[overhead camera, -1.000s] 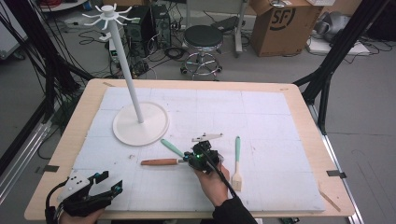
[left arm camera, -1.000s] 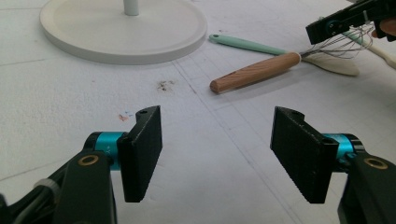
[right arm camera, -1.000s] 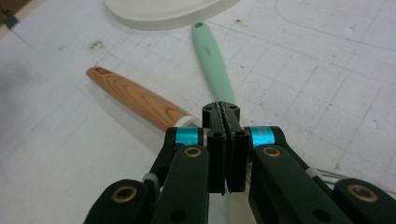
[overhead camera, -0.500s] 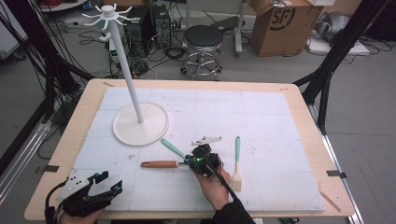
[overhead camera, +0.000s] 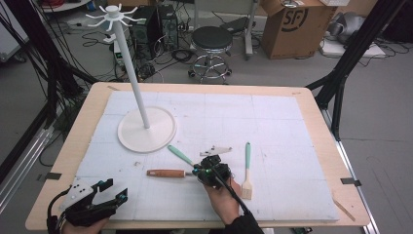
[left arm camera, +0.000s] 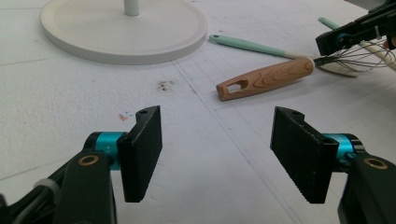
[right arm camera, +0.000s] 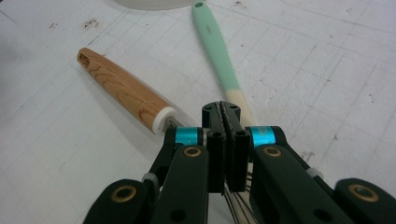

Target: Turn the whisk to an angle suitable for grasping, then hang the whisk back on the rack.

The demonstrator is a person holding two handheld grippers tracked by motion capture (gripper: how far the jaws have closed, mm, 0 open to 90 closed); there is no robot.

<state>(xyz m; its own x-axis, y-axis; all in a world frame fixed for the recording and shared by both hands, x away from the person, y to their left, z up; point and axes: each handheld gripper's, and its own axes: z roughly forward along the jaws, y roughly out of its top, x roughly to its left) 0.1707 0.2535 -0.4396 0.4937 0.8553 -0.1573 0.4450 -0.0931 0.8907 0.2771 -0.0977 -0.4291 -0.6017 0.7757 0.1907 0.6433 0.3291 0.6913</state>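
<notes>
A whisk with a wooden handle lies on the white mat. Its wire head runs under my right gripper. That gripper's jaws are pressed together, and thin wires come out from beneath the pads. A mint-handled spatula lies just beyond the jaw tips. My left gripper rests near the front left corner, jaws apart, nothing between them. It faces the whisk handle and the right gripper.
A white hanging stand with a round base and a tall pole rises at the back left of the mat. A mint-handled brush lies to the right of my right hand. The table's wooden edge frames the mat.
My right gripper has drawn slightly toward the person, and the whisk handle has shifted a little with it. The left gripper has stayed put.
</notes>
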